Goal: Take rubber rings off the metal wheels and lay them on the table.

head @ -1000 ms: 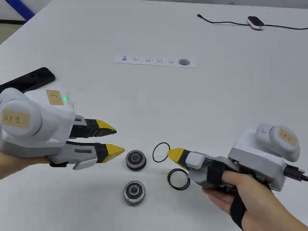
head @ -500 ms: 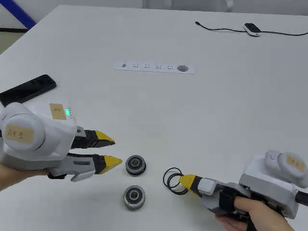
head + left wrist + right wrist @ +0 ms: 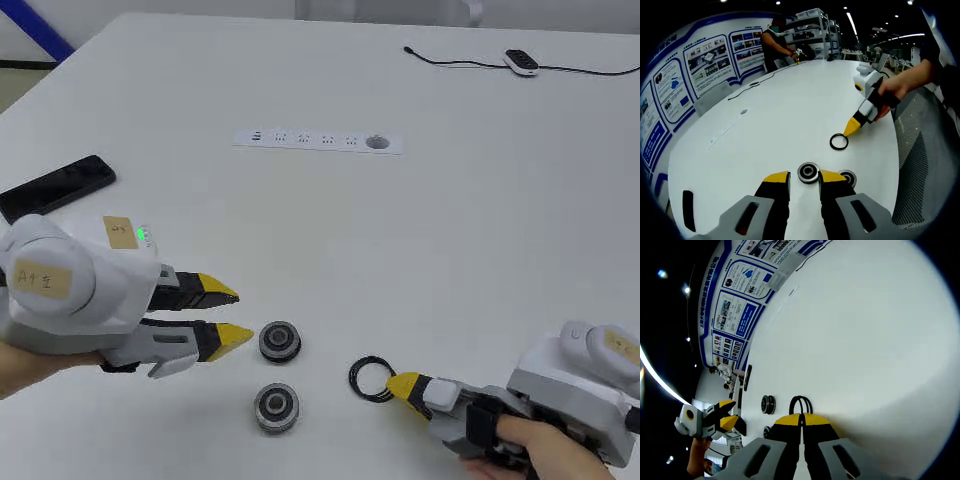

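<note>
Two metal wheels (image 3: 279, 341) (image 3: 276, 408) lie flat on the white table (image 3: 450, 230). My left gripper (image 3: 232, 315) hovers just left of the upper wheel, open with nothing between its jaws. In the left gripper view that wheel (image 3: 808, 172) sits just beyond the left gripper (image 3: 805, 177), and the other wheel (image 3: 846, 176) is half hidden by a jaw. Two black rubber rings (image 3: 371, 379) lie overlapping on the table. My right gripper (image 3: 405, 385) is shut, its tip at their right edge. In the right gripper view the rings (image 3: 800, 404) lie just beyond the right gripper (image 3: 801, 417).
A white power strip (image 3: 318, 140) lies mid-table. A black phone (image 3: 58, 185) is at the left edge, and a remote with a cable (image 3: 524, 62) is at the far right. A person (image 3: 777, 40) stands at the table's far end.
My right gripper has drawn back toward the lower right. The two rings, apart a second ago, now lie overlapping at its tip. The left gripper has barely moved.
</note>
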